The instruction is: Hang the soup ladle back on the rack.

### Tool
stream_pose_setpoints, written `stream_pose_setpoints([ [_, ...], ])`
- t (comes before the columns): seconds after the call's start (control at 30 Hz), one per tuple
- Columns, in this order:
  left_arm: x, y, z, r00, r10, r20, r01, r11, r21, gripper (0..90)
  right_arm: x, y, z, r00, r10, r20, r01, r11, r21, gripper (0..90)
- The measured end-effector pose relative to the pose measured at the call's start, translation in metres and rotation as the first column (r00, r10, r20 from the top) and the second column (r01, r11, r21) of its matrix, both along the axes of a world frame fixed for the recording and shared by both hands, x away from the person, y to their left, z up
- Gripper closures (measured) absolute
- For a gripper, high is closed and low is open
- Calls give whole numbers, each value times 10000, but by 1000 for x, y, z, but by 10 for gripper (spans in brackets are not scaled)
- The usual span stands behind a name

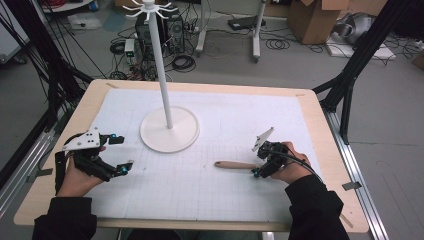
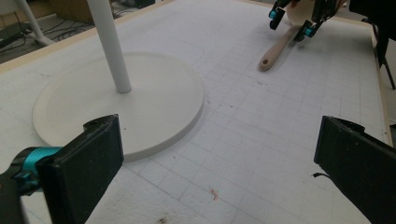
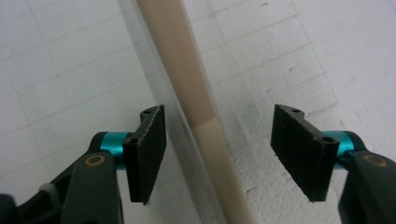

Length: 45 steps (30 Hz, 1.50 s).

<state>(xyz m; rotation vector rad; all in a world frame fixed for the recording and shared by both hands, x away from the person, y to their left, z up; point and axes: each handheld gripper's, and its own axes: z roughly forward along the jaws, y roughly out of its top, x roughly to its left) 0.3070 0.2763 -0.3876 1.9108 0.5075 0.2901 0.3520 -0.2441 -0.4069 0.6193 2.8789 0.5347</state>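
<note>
Left gripper [image 1: 121, 153]: held in the person's left hand [image 1: 80, 175] at the table's left side, above the mat; its fingers [image 2: 88, 163] are spread wide with nothing between them, seen as two black pads at the bottom corners of the left gripper view.
Table [image 1: 60, 145]: a light wooden top covered by a white gridded mat [image 1: 225, 195] with small dark and reddish specks on it.
Stand [image 1: 170, 130]: a white round base with a thin upright pole, left of the table's centre, topped by a ring of short hooks; it sits just beyond and to the right of the left gripper, apart from it.
Tool [image 1: 235, 165]: a pale wooden handle lying flat on the mat right of centre, its free end with a small hole pointing toward the stand; the other end runs under the right gripper, and I cannot tell what kind of head it has.
Right gripper [image 1: 258, 167]: held in the person's right hand [image 1: 295, 167] at the table's right side, tipped down over the tool; in the right gripper view its fingers [image 3: 149, 149] stand apart on either side of the handle [image 3: 196, 102], neither pad touching it.
Floor: grey, behind the table, with cables, a computer tower and cardboard boxes.
</note>
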Motion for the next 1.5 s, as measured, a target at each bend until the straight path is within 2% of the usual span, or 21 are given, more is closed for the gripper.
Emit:
stream_pose_setpoints([
  [0.33,1,0,-1,10000,-8,-6,8,10000,29,17,1,1,-2,9995,130,-301,-138,9996,-262,499],
  [0.4,1,0,-1,10000,1,-32,-1,10000,-30,17,1,1,-3,9991,216,-375,-228,9992,-327,553],
  [0.53,1,0,-1,10000,-18,-35,18,10000,7,17,1,1,-3,9976,256,-648,-272,9993,-241,617],
  [0.63,1,0,-1,10000,-25,-60,25,10000,-20,17,2,1,-3,9968,329,-728,-345,9992,-213,617],
  [0.73,1,-1,-2,10000,-25,-83,25,10000,-32,17,3,0,-4,9985,224,-499,-238,9993,-281,542],
  [0.93,2,-2,-3,9999,-75,-92,75,10000,11,17,3,0,-3,9960,284,-851,-298,9994,-150,639],
  [1.03,1,-2,-2,9999,-77,-87,77,10000,14,17,3,0,-3,9955,358,-882,-374,9992,-164,682],
  [1.5,1,-1,-1,9999,-87,-78,87,10000,-45,17,3,1,-3,9953,414,-879,-432,9989,-189,707],
])
